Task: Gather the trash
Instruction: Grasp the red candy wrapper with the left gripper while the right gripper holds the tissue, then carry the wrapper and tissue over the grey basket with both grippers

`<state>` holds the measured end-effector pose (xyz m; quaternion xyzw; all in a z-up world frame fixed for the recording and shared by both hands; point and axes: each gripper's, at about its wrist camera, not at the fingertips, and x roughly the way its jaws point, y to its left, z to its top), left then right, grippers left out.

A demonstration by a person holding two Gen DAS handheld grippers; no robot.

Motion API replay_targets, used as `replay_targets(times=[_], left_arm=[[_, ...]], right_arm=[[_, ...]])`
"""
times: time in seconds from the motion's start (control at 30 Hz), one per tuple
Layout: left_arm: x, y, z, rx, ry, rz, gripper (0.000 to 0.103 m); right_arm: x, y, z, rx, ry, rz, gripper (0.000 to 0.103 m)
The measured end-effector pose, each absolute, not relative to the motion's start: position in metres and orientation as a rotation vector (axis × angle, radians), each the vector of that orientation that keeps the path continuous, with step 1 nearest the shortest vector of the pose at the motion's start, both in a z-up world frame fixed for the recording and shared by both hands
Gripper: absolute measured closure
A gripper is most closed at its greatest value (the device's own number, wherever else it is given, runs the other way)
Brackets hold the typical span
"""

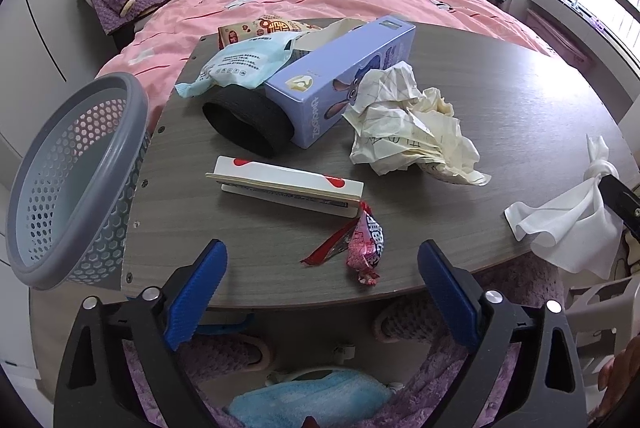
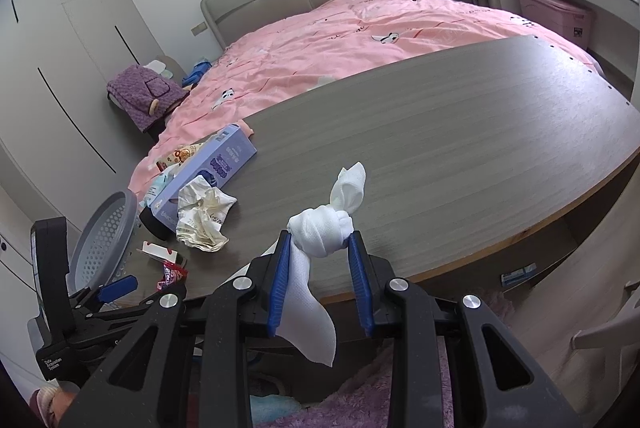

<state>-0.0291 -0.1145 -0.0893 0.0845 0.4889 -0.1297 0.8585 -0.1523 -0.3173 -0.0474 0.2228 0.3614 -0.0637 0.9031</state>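
**Knotted tissue in hand, candy wrapper next**

The right tool (image 2: 318,248) is clamped on a knotted white tissue (image 2: 320,228), its loose tail hanging down between the blue pads, above the near edge of the surface (image 2: 460,132). The left tool (image 1: 322,268) stands wide apart and empty, hovering just short of a pink candy wrapper (image 1: 366,244) that lies near that same edge.

To do this well, I judge the left tool should come down over the wrapper's bulkier pink end rather than its thin red tail, then close firmly; foil is likely to slip. Both loads then go to the grey basket (image 1: 76,176), which hangs off the surface's left end, tilted, with its mouth facing the litter.

The left view alone shows the wrapper clearly, beside a white card box (image 1: 286,184), with crumpled paper (image 1: 408,124) and a purple carton (image 1: 340,76) beyond. The right view alone shows the grip on the tissue's knot.
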Motion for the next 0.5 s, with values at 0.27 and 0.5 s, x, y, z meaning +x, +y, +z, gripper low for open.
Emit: replay_targets(times=[0.27, 0.5], left_arm=[[-0.0269, -0.1195, -0.0922, 0.191, 1.035, -0.296, 0.056], [-0.0314, -0.1166, -0.0905, 0.163, 1.045, -0.352, 0.088]], right_arm=[[-0.1491, -0.3147, -0.0492, 0.456, 0.759, -0.12, 0.074], [-0.1477, -0.3116, -0.0488, 0.451, 0.763, -0.117, 0.074]])
